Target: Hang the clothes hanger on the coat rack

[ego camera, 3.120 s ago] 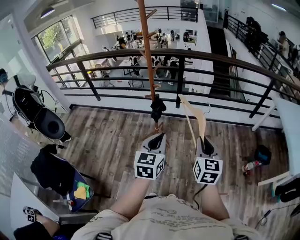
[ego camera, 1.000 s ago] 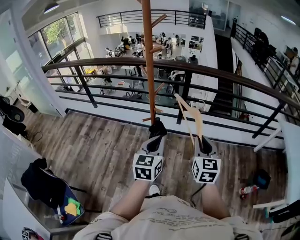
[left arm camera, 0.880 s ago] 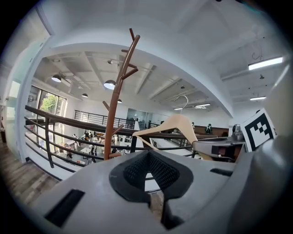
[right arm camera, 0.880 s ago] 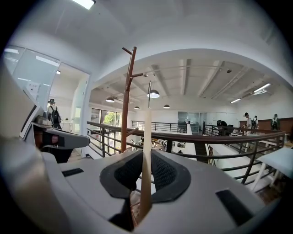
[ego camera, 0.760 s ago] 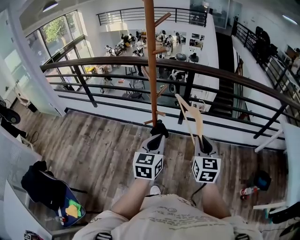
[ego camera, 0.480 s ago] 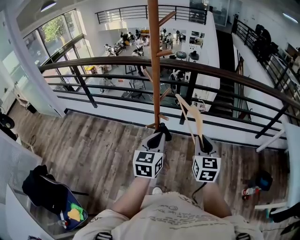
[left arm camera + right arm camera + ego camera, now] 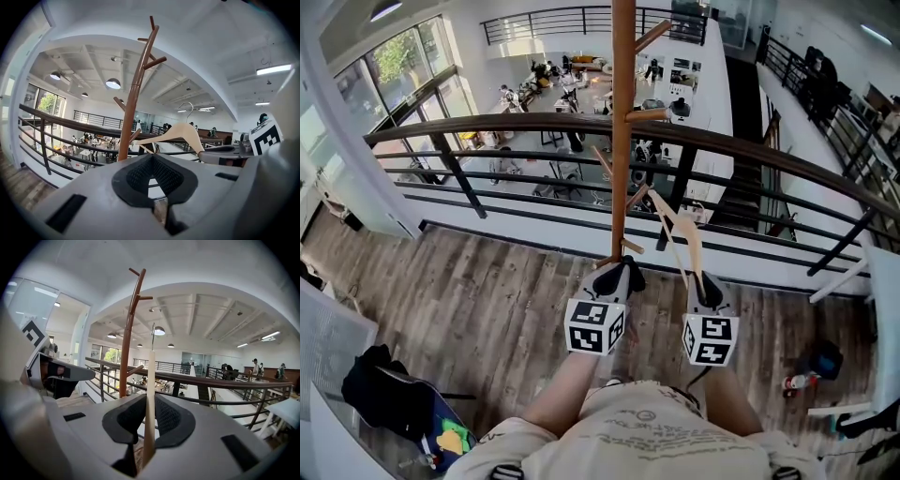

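The brown wooden coat rack (image 7: pixel 622 141) stands by the railing, its pegs slanting up off the pole. In the left gripper view the coat rack (image 7: pixel 132 101) rises just left of centre. A pale wooden hanger (image 7: pixel 682 234) with a metal hook is held upright by its lower end in my right gripper (image 7: pixel 701 281), which is shut on it. The hanger (image 7: pixel 150 394) runs straight up between the dark pads, to the right of the pole (image 7: pixel 127 341). My left gripper (image 7: pixel 617 274) is shut and empty, in line with the pole's lower part in the head view. The hanger (image 7: pixel 176 133) shows to its right.
A dark metal railing (image 7: pixel 487 127) with a wooden top rail curves behind the rack, over a drop to a lower floor. Black clothing lies over a chair (image 7: pixel 370 384) at lower left. A dark bag (image 7: pixel 820 361) sits on the plank floor at right, near a white table edge (image 7: pixel 886 309).
The view has closed in on the rack: the pole now stands right above my left gripper. The hanger stays in my right gripper, and both grippers keep their spacing.
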`<state>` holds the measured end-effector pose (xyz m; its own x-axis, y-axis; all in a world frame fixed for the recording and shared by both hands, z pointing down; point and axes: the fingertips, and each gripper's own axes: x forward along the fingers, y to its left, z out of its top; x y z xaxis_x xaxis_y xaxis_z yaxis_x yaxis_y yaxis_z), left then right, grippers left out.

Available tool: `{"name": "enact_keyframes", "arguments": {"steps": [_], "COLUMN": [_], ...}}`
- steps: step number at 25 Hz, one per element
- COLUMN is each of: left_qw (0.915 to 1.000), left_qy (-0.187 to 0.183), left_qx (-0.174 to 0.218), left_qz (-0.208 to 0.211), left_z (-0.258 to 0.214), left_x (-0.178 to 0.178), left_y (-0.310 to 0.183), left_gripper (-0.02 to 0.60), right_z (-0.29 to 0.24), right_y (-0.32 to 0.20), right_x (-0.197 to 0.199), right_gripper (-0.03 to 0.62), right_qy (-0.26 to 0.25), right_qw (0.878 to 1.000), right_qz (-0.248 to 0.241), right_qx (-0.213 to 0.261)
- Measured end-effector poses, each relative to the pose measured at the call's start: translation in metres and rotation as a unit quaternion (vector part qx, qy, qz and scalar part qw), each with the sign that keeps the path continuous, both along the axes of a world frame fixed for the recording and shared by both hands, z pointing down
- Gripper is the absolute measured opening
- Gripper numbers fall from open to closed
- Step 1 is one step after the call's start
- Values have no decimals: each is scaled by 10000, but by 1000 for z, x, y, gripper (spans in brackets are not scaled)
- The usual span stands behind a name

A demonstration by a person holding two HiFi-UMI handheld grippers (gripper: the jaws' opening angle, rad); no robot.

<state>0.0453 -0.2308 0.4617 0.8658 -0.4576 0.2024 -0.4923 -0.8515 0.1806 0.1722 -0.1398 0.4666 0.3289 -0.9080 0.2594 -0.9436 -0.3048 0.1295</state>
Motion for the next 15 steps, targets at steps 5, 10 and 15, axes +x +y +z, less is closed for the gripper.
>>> {"name": "enact_keyframes", "arguments": {"steps": [5,10,15], "left_qw": [10000,9998,9993], "left_qy": [1,-74,-59], "left_qx": [-50,-103,-111], "left_qz": [-25,-155,-350], "left_z": [1,5,5], "left_x": [2,-4,1], "left_y": [-14,-25,-38], "left_gripper": [5,5,5], "right_z": [2,9,10], "right_y": [-16,-30,-44], "right_x": [2,0,6], "right_gripper": [51,51,51], "right_qy": [31,11,57], "right_qw": [10000,9997,9992], "right_qz": [-27,-154,-362], "right_qx": [-77,-183,-184]}}
